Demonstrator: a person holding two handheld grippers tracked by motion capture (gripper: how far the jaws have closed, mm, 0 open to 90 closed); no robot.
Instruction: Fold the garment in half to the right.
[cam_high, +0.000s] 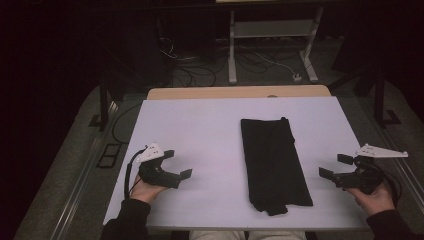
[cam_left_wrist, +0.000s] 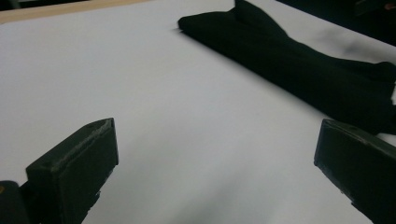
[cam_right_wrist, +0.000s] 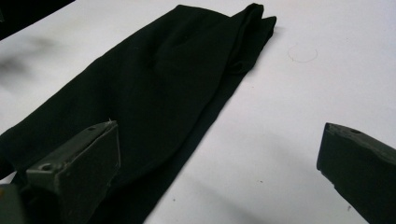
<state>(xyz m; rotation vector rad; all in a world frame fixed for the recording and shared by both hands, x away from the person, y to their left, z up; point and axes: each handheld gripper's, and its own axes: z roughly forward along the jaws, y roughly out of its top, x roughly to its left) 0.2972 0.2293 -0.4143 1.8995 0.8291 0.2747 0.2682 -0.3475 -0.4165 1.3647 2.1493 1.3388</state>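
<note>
Black cloth (cam_high: 274, 162) lies folded long on the worktop (cam_high: 200, 130), left gripper (cam_high: 177, 165) and right gripper (cam_high: 332, 166) flank it untouched, fingers apart, looks either finished or unstarted

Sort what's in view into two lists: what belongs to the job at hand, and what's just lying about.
Belongs to the job, as far as I can judge:
black folded cloth
left gripper, open
right gripper, open
white table

Just lying about:
cables on the floor
metal stand behind the table

Black grippers (cam_high: 178, 164), white three-cornered top plates (cam_high: 150, 152), dark sleeves (cam_high: 131, 220).
</note>
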